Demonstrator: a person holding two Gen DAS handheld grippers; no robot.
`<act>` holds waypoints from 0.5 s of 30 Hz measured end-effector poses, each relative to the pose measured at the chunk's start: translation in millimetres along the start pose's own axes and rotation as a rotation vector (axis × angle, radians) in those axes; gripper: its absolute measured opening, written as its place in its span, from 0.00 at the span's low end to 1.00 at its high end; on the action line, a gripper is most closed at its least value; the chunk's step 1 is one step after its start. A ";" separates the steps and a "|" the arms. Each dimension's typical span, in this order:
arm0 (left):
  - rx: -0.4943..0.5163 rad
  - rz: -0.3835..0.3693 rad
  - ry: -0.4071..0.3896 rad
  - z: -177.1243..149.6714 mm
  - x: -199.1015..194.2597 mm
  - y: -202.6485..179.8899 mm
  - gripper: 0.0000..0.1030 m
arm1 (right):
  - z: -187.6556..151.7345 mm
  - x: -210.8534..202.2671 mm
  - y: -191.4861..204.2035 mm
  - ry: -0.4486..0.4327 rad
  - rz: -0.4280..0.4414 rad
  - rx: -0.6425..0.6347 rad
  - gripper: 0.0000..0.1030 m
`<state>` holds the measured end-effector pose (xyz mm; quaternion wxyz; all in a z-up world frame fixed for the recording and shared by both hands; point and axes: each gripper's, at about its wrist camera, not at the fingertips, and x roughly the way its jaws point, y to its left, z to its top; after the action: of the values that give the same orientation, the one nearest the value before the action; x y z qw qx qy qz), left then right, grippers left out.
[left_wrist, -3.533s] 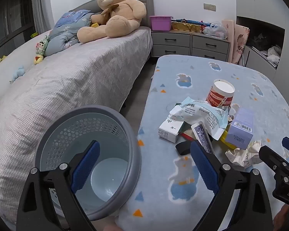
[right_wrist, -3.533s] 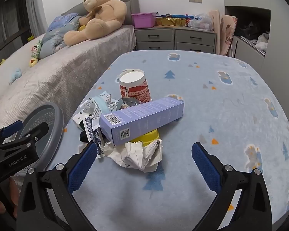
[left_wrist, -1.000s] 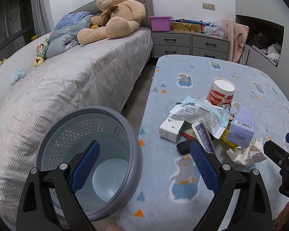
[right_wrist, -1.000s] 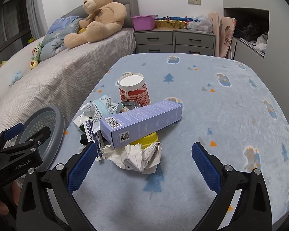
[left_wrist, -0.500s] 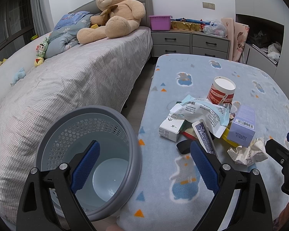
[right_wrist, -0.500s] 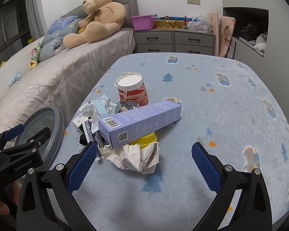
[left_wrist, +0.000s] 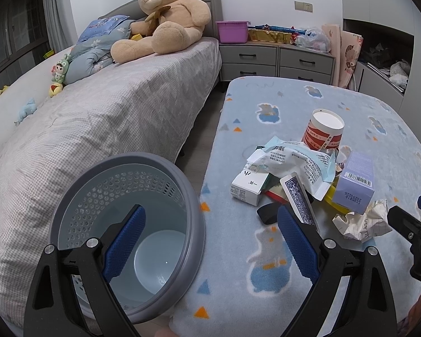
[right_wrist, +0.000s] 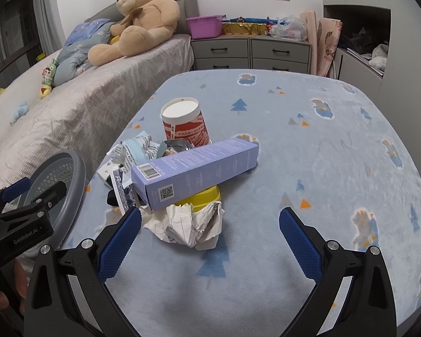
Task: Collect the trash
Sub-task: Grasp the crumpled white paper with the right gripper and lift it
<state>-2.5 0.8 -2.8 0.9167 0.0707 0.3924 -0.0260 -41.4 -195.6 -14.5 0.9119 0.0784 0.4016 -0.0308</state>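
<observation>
Our left gripper (left_wrist: 209, 234) and right gripper (right_wrist: 210, 226) both gape empty, crumpled paper (right_wrist: 190, 224) near the table's (right_wrist: 336, 168) left edge beside the bin (left_wrist: 120, 168).

Trash pile on the counter (right_wrist: 322, 146) near its left edge: cup (right_wrist: 183, 122) behind, long box (right_wrist: 195, 170) lying across the pile, crumpled paper (right_wrist: 189, 224) in front. Bin (left_wrist: 126, 224) stands off the counter's left edge, between counter and bed (left_wrist: 98, 120).
</observation>
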 end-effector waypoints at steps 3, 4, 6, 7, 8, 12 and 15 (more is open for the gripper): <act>-0.002 0.001 0.007 -2.1 3.2 3.3 0.88 | -6.2 7.6 -0.1 0.020 0.012 -0.001 0.94; -0.002 0.002 0.010 -0.8 6.0 2.7 0.88 | -7.6 9.8 -0.5 0.026 0.013 -0.002 0.94; -0.003 0.003 0.017 -0.7 9.2 4.0 0.88 | -10.3 16.2 0.0 0.042 0.008 -0.005 0.94; -0.004 0.002 0.020 -0.7 10.3 4.2 0.88 | -11.7 20.1 -0.1 0.054 0.008 -0.001 0.94; -0.003 0.000 0.022 -0.7 11.2 3.7 0.88 | -13.5 24.2 -0.3 0.067 0.014 0.008 0.94; 0.004 -0.005 0.035 -1.5 14.6 1.8 0.88 | -15.9 35.4 0.0 0.092 0.028 0.029 0.94; 0.008 -0.004 0.043 -2.6 17.6 0.4 0.88 | -16.5 42.2 2.8 0.101 0.032 0.028 0.94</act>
<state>7.9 1.7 -17.2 0.9077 0.0742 0.4121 -0.0277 -24.6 -189.8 -56.3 0.8898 0.0989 0.4452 -0.0178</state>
